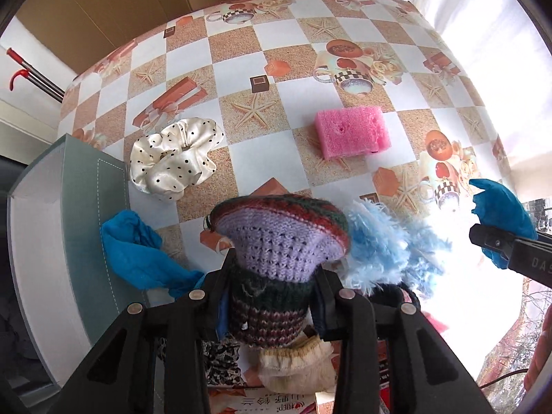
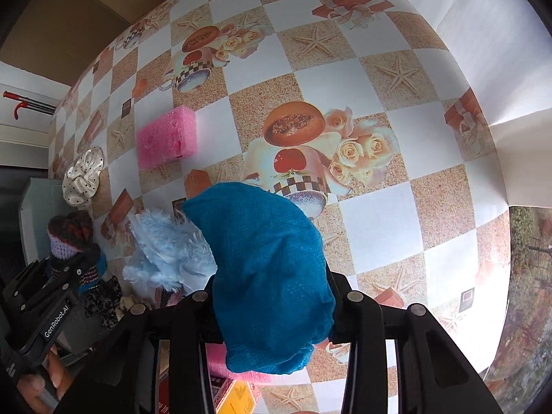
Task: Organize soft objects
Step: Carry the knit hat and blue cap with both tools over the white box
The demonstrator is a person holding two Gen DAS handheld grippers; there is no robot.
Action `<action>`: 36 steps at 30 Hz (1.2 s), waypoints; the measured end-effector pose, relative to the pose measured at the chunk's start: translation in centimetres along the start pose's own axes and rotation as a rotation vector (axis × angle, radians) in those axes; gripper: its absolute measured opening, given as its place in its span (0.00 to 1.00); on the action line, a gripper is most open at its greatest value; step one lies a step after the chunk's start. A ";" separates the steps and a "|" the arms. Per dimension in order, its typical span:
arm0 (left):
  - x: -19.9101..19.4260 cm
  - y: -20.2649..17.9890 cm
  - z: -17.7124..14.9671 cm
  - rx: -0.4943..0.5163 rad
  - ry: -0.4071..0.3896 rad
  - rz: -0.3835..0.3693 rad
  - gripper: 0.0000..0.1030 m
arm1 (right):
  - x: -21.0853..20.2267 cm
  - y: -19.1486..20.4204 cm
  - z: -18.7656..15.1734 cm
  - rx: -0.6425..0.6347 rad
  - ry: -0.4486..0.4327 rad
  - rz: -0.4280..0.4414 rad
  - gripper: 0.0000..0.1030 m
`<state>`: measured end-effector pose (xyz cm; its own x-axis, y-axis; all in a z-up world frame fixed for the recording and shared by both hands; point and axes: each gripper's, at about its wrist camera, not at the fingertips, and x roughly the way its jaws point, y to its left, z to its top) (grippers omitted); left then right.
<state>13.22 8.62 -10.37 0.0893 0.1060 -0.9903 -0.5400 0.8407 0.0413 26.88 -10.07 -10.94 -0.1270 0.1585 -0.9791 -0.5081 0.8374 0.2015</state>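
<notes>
- Checkered tablecloth (image 1: 241,65) with starfish, teacup and gift-box prints over whole table; cardboard sheet (image 1: 103,3) behind far edge.
- Left gripper (image 1: 276,283) clamped tight on knitted item (image 1: 279,241): lilac ribbed middle, red-green striped rim fanning out above fingers, dark striped part below.
- Same knitted item seen at left edge of right wrist view (image 2: 70,238), held above table level near bin.
- Right gripper (image 2: 272,293) closed on teal mesh cloth (image 2: 269,269), cloth bulging up and over fingers, tail hanging down below them.
- Grey-green fabric bin (image 1: 69,207) at left table edge, white lining visible; contents cannot be told from this angle.
- Second blue cloth (image 1: 134,252) draped against bin's outer wall, just beside left gripper.
- Fluffy light-blue piece (image 1: 386,241) on table between both grippers, touching knitted item's right side in left view.
- Polka-dot cream scrunchie (image 1: 176,158) on table next to bin's far corner.
- Pink sponge (image 1: 352,131) lying flat, well apart from scrunchie, mid-table.
- Cream ruffled fabric (image 1: 296,362) and black-white patterned fabric (image 1: 220,358) under left gripper, near table edge.
- Pink foam (image 2: 238,372) and yellow box (image 2: 238,396) below right gripper, mostly hidden.
</notes>
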 end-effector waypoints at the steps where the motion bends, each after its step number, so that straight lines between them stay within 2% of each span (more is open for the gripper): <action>1: -0.9 -0.4 -0.9 0.006 -0.004 -0.008 0.39 | -0.4 -0.3 -1.1 0.005 -0.009 0.003 0.39; 3: -2.1 -1.1 -1.8 0.028 -0.009 -0.015 0.39 | -1.2 -1.0 -2.9 0.020 -0.010 0.009 0.39; 14: -7.2 -2.8 -12.3 0.229 -0.022 -0.069 0.39 | -4.8 -1.1 -10.9 0.084 0.009 0.025 0.39; 18: -8.7 -2.6 -15.4 0.295 -0.029 -0.114 0.39 | -6.3 -0.2 -13.1 0.121 -0.004 0.045 0.39; 21: -9.7 -2.6 -17.2 0.349 -0.044 -0.111 0.39 | -7.8 0.9 -14.4 0.131 -0.053 0.052 0.39; 25: -10.8 -2.5 -18.2 0.384 -0.076 -0.112 0.39 | -9.9 3.0 -15.1 0.114 -0.116 0.051 0.39; 31: -12.9 -1.1 -17.4 0.356 -0.158 -0.116 0.39 | -11.2 7.4 -15.4 0.001 -0.164 0.031 0.39; 36: -14.0 0.5 -17.7 0.325 -0.198 -0.104 0.39 | -11.0 11.4 -15.9 -0.109 -0.161 0.042 0.39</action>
<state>-3.12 -1.82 1.22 0.3059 0.0855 -0.9482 -0.2294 0.9732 0.0137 8.90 -10.58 2.56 -0.0172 0.2811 -0.9595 -0.5954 0.7681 0.2357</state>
